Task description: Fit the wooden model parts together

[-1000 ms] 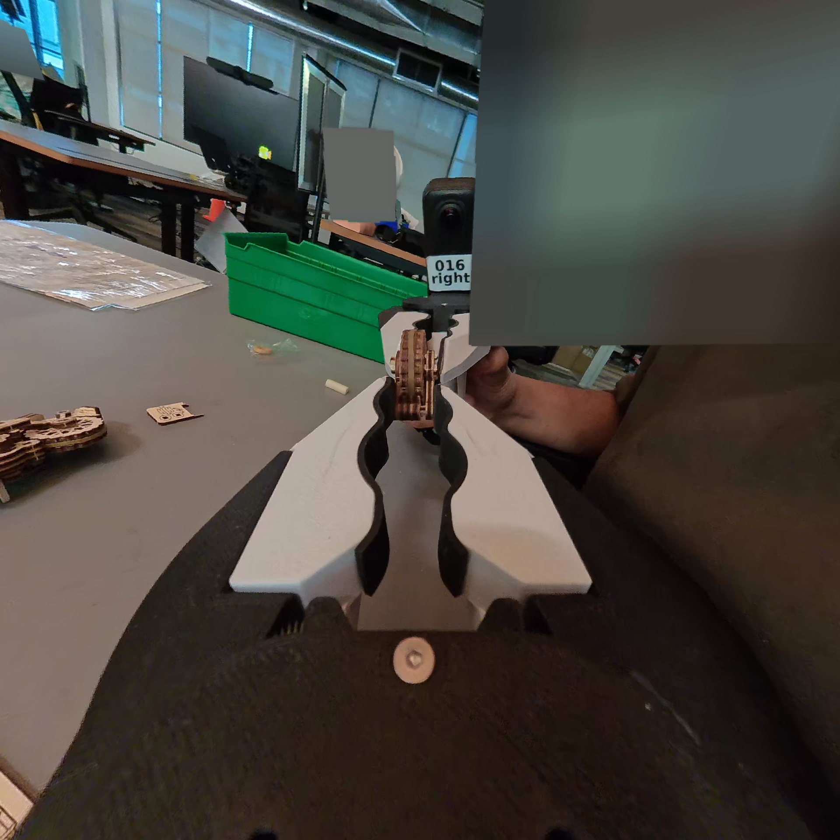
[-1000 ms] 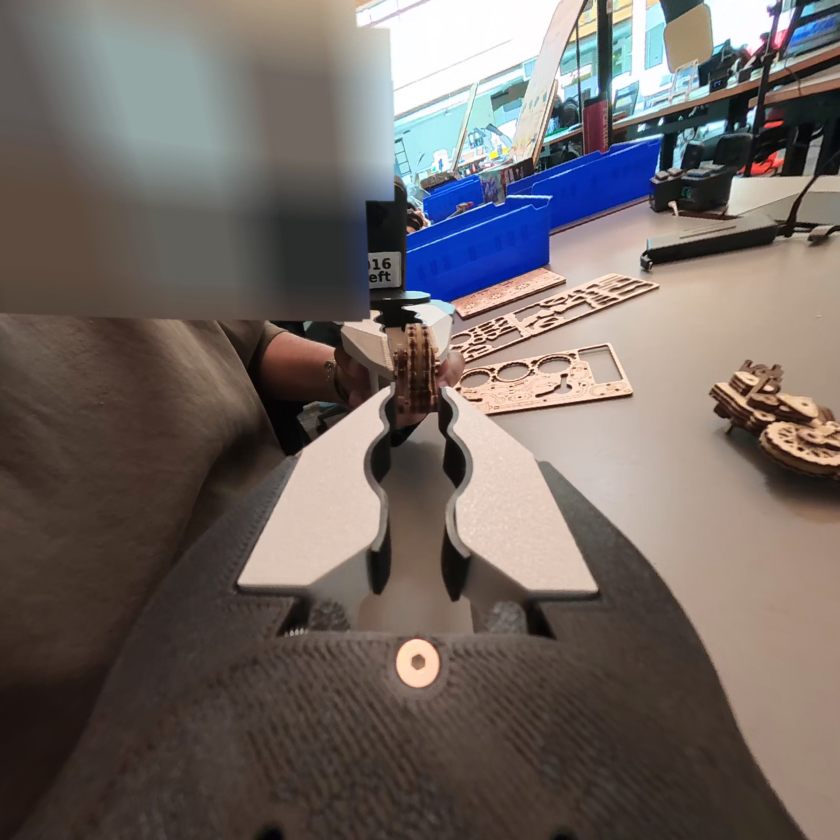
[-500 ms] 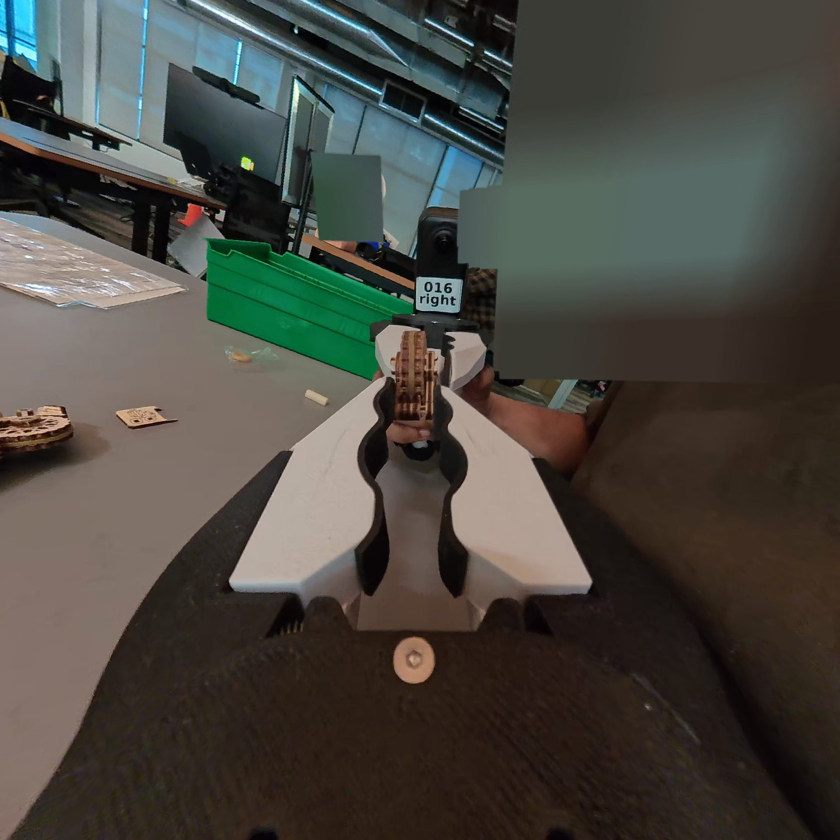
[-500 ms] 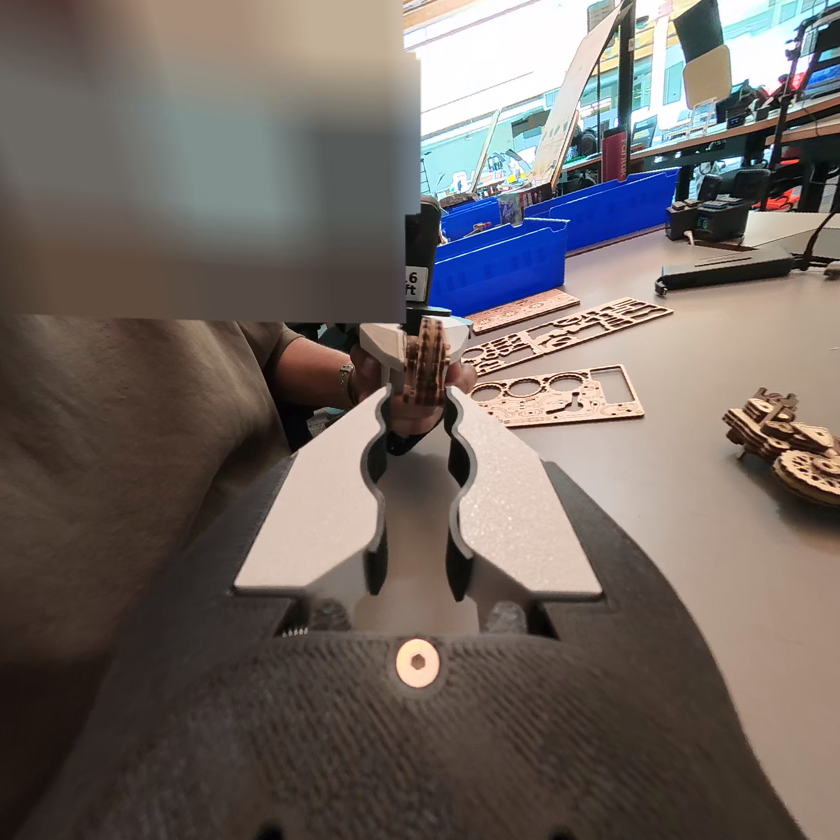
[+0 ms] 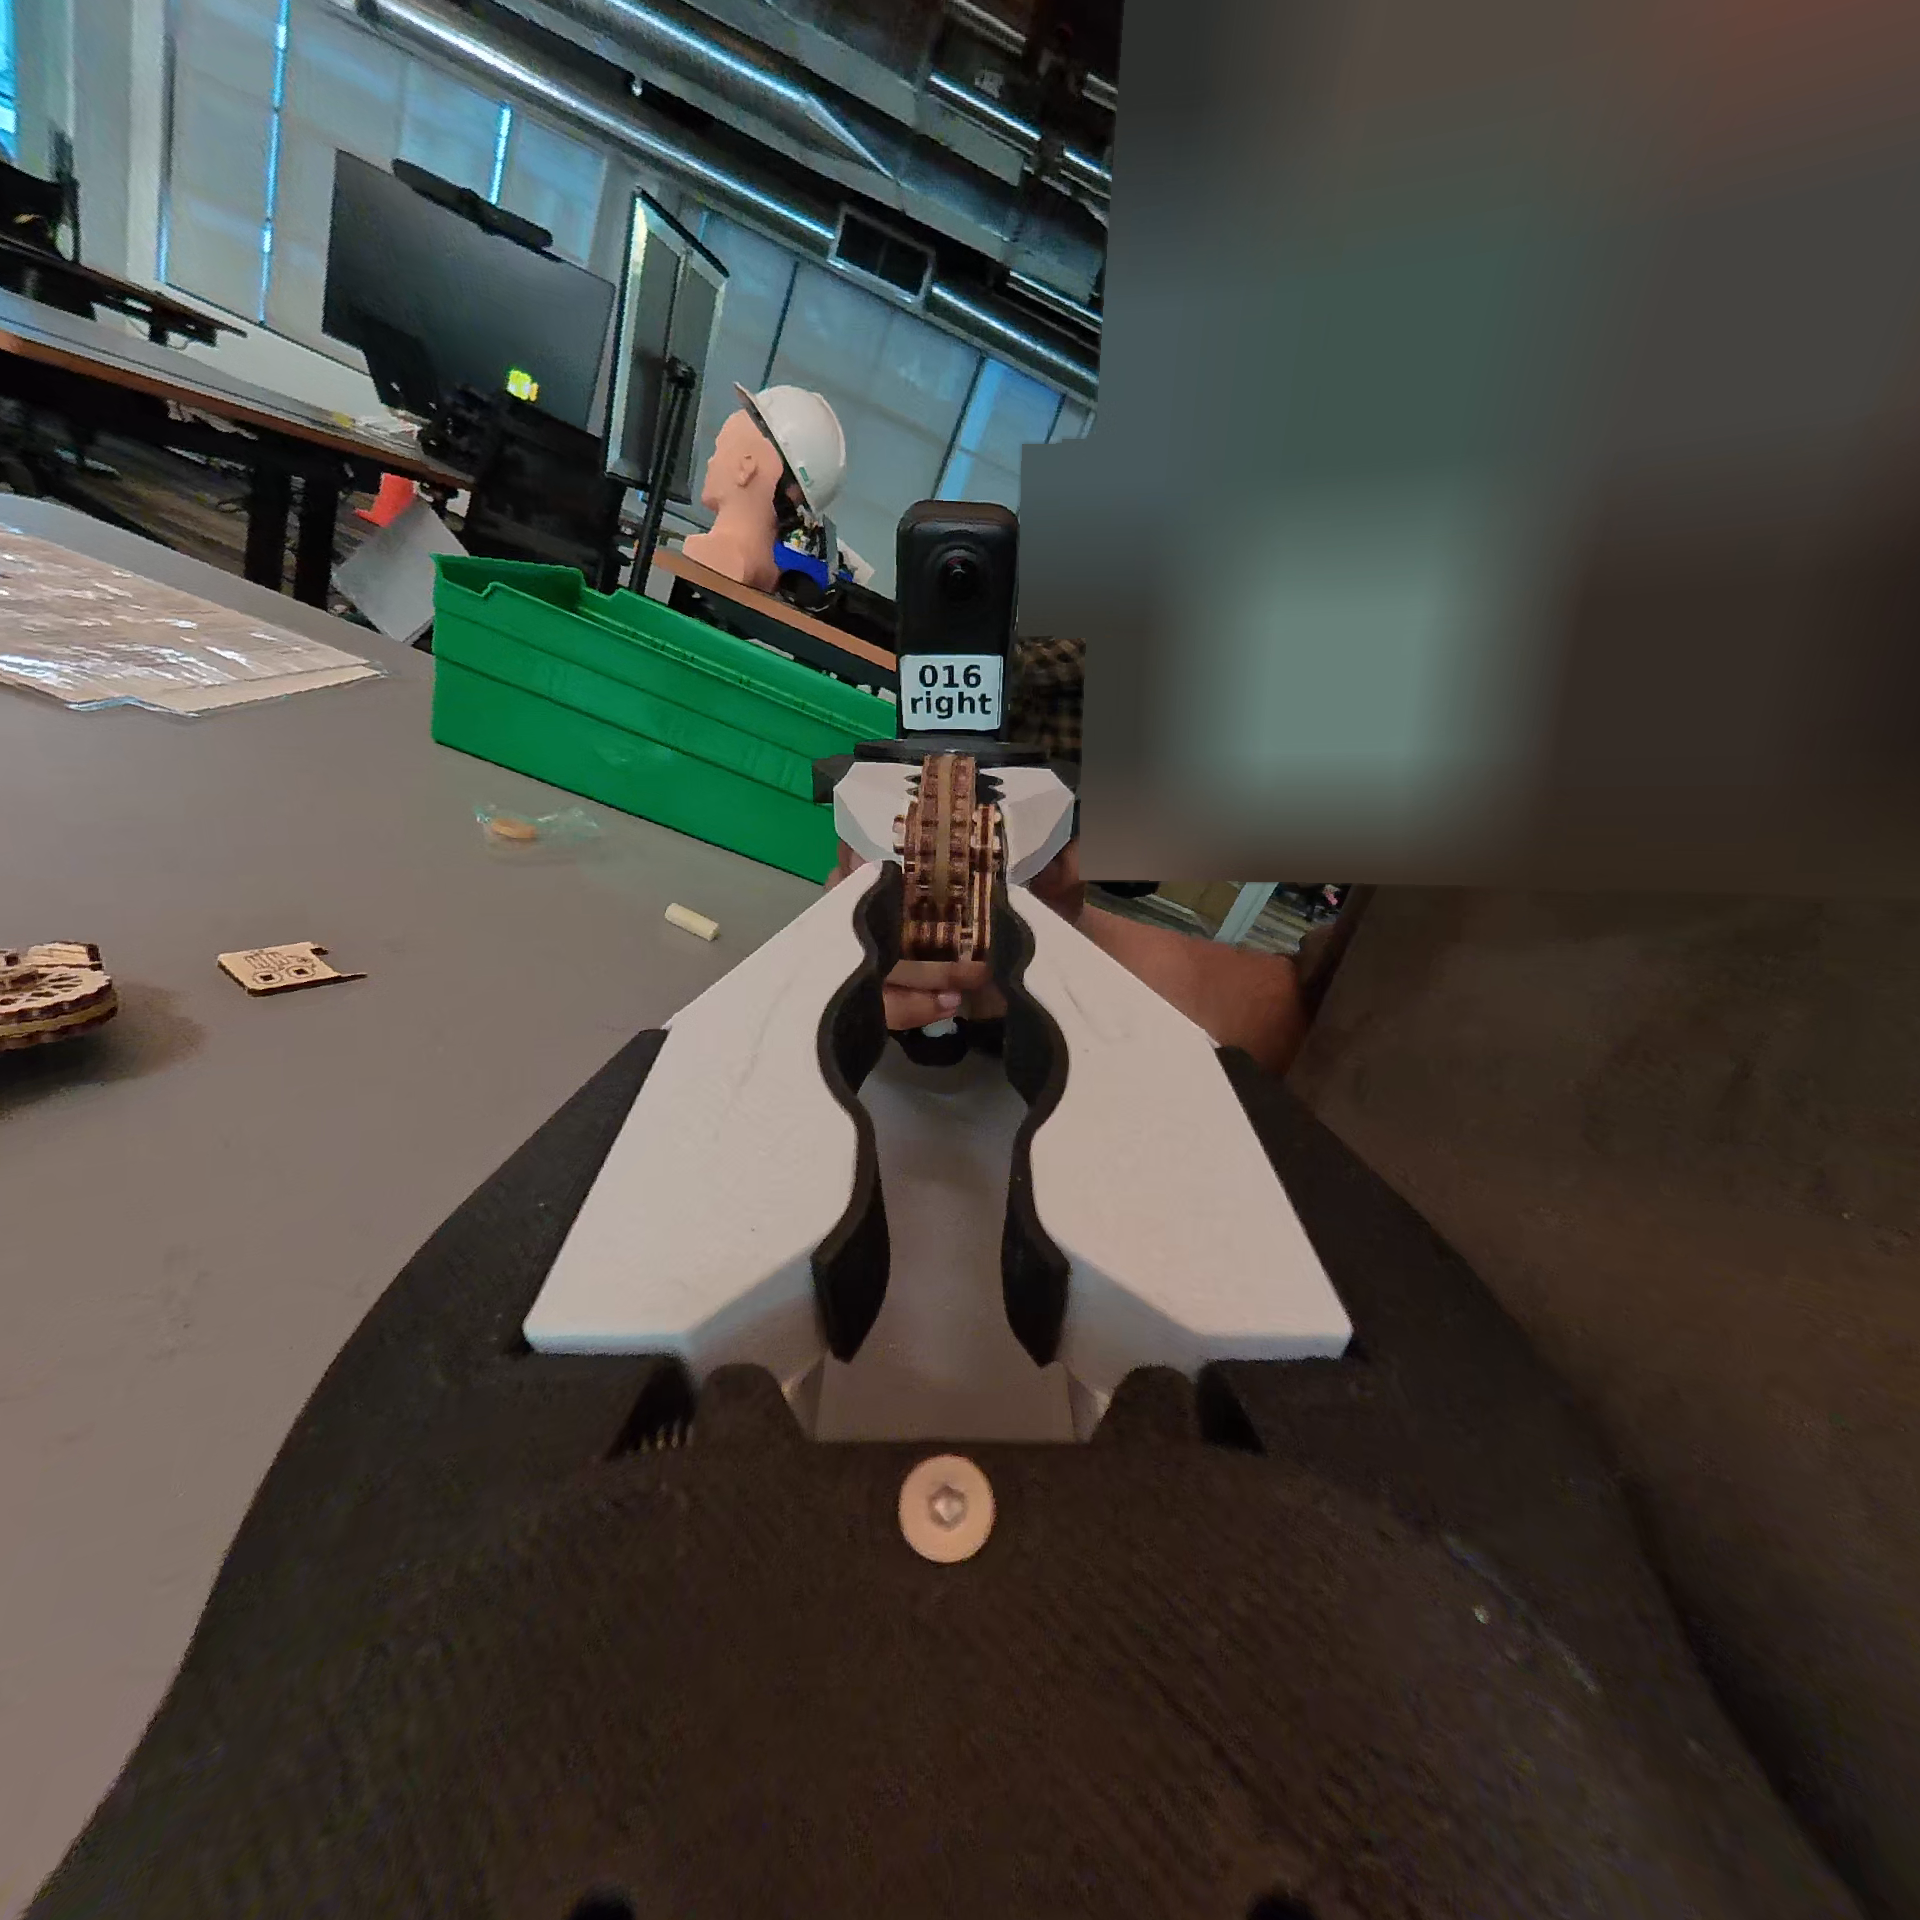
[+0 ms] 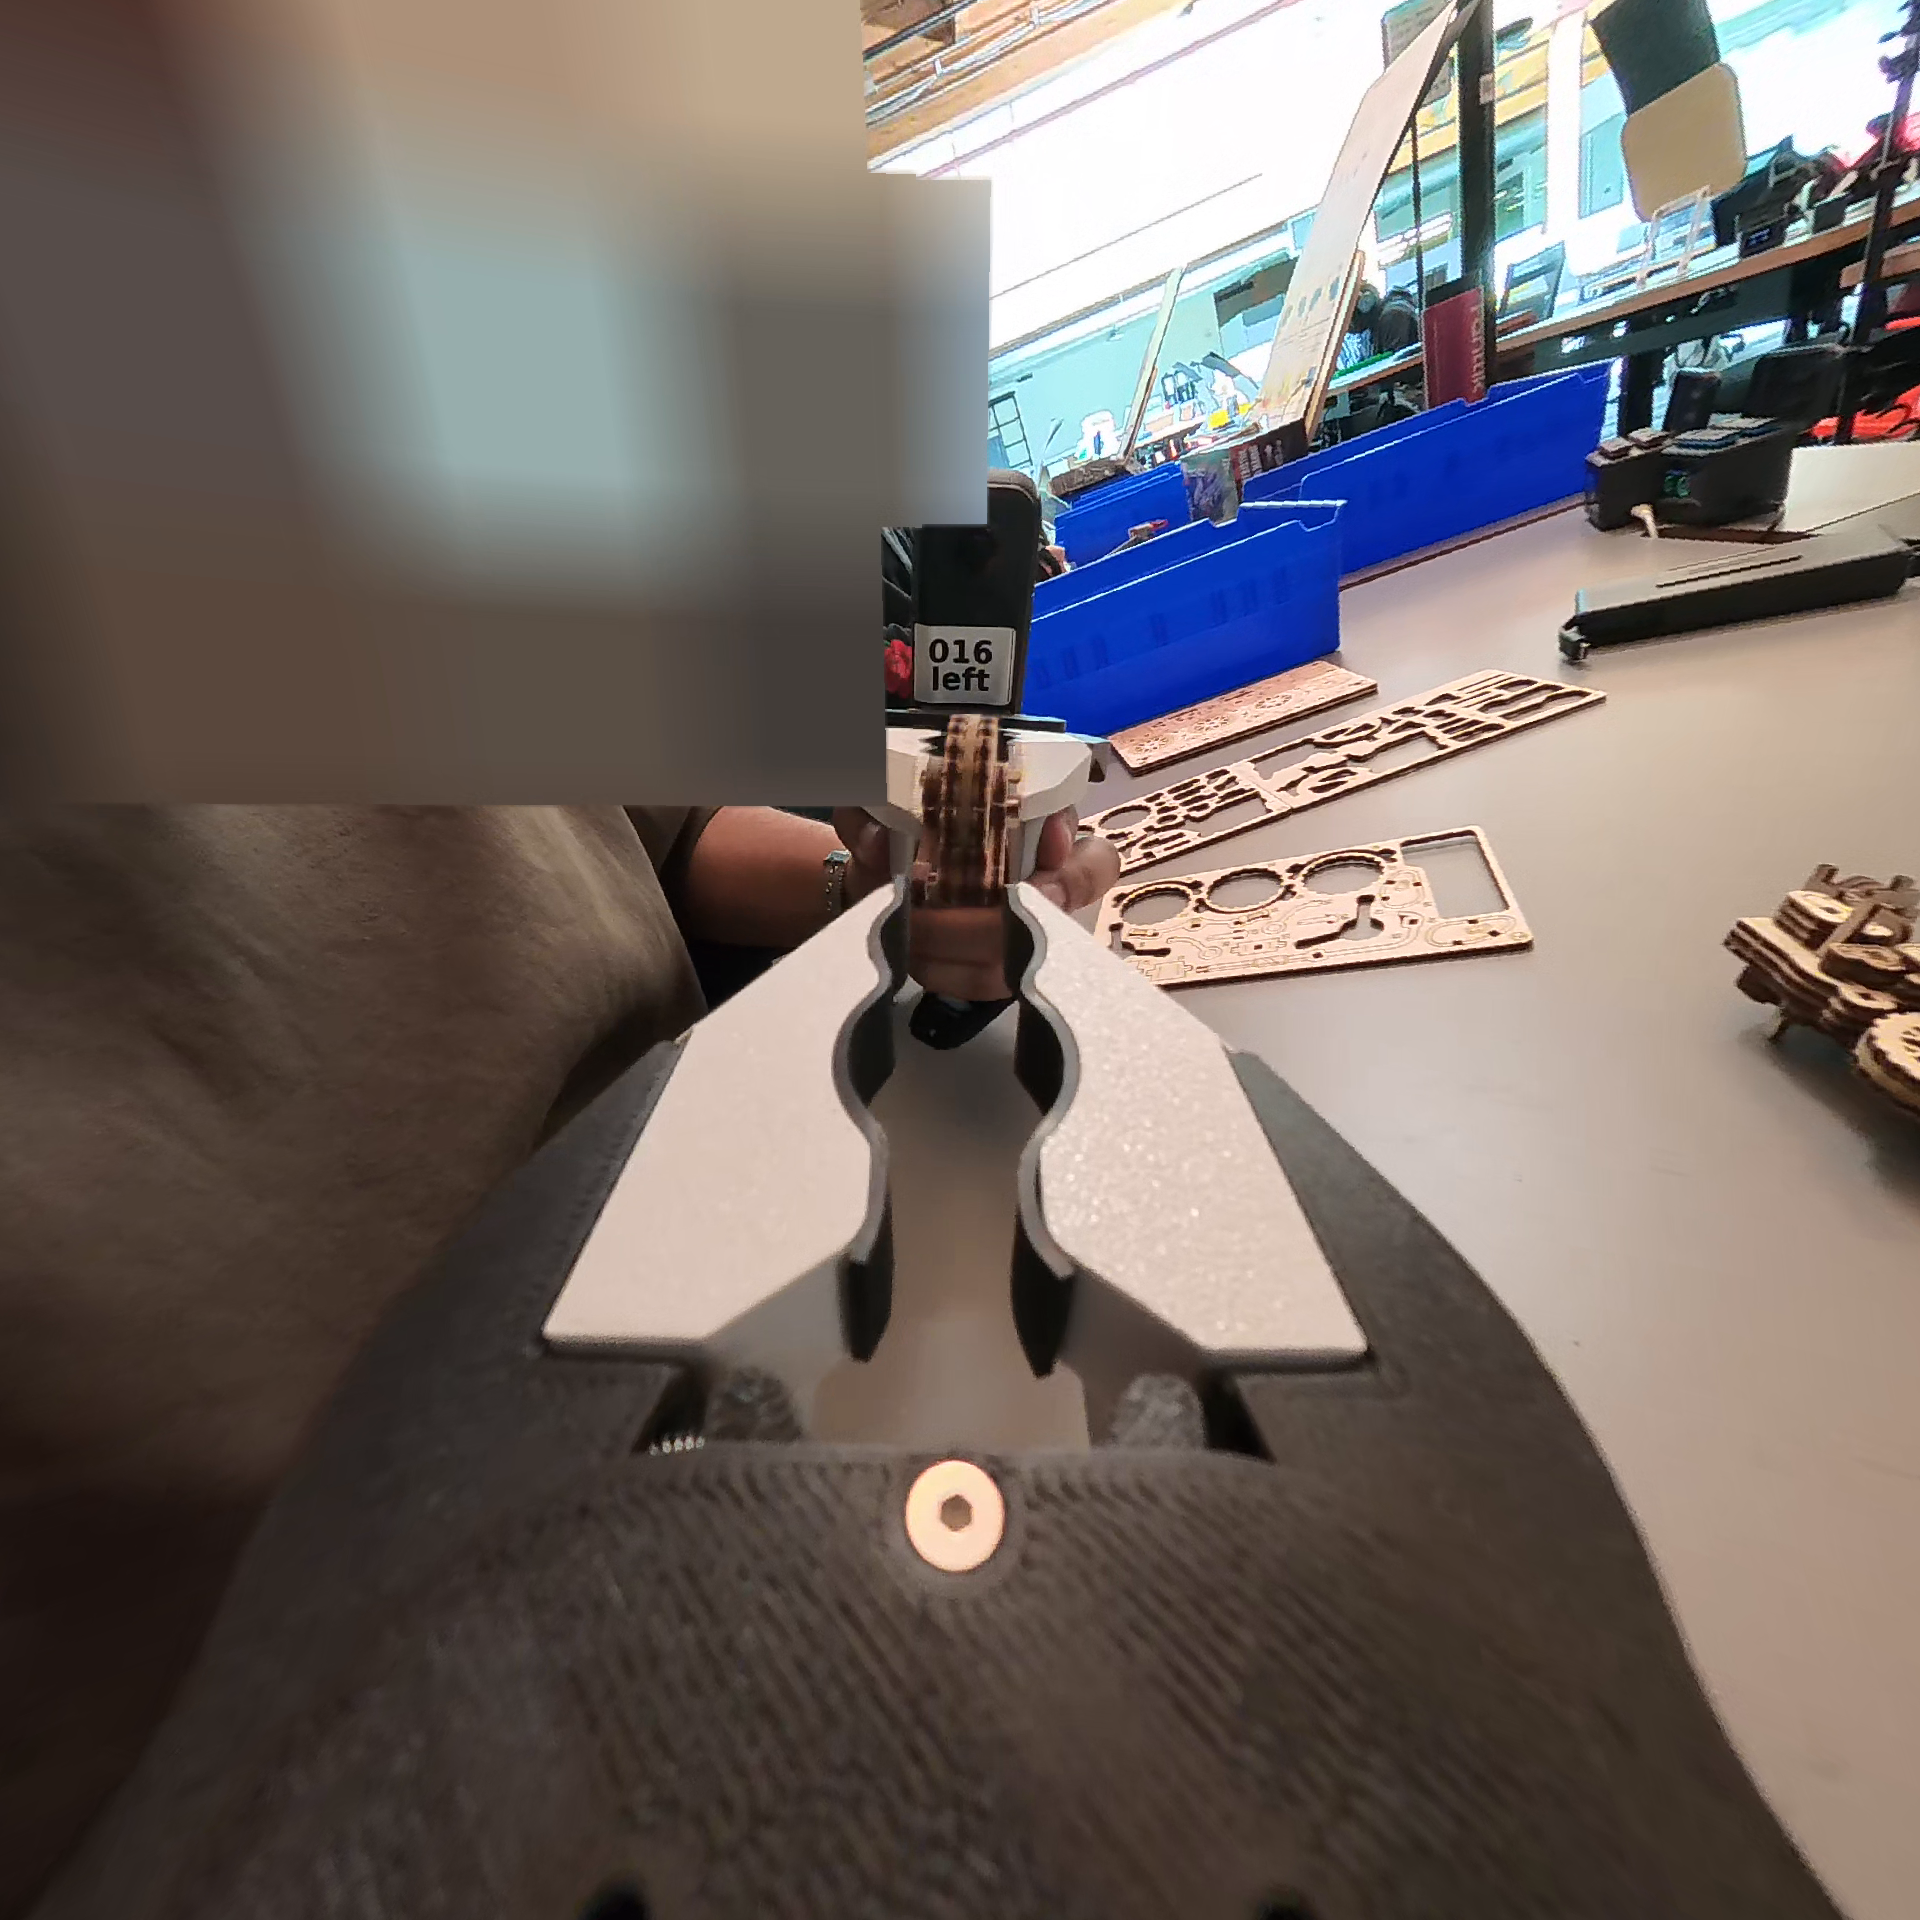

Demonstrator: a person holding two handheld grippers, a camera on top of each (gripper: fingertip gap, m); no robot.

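Observation:
A layered wooden wheel-like part [image 5: 948, 862] is held upright in the air between the two grippers, which face each other tip to tip. My left gripper [image 5: 945, 920] is shut on its near edge. The right gripper [image 5: 954, 821] clamps its far edge. In the right wrist view the same part [image 6: 966, 821] sits in my right gripper [image 6: 961, 904], with the left gripper [image 6: 987, 779] opposite. A hand holds each far gripper from behind. The joint between the part's layers is hidden by the fingers.
In the left wrist view, a green bin [image 5: 623, 696], a wooden sub-assembly [image 5: 52, 997], a small flat wooden piece [image 5: 281, 966] and a short dowel [image 5: 691, 922]. In the right wrist view, punched wooden sheets [image 6: 1320, 914], blue bins [image 6: 1184, 623], another sub-assembly [image 6: 1849, 966]. A person's torso is close by. Left and right tips are no more than a few centimetres apart.
Both grippers stay clamped on the wooden part. The pair has shifted slightly over the table, so the background objects have slid a little sideways in both views.

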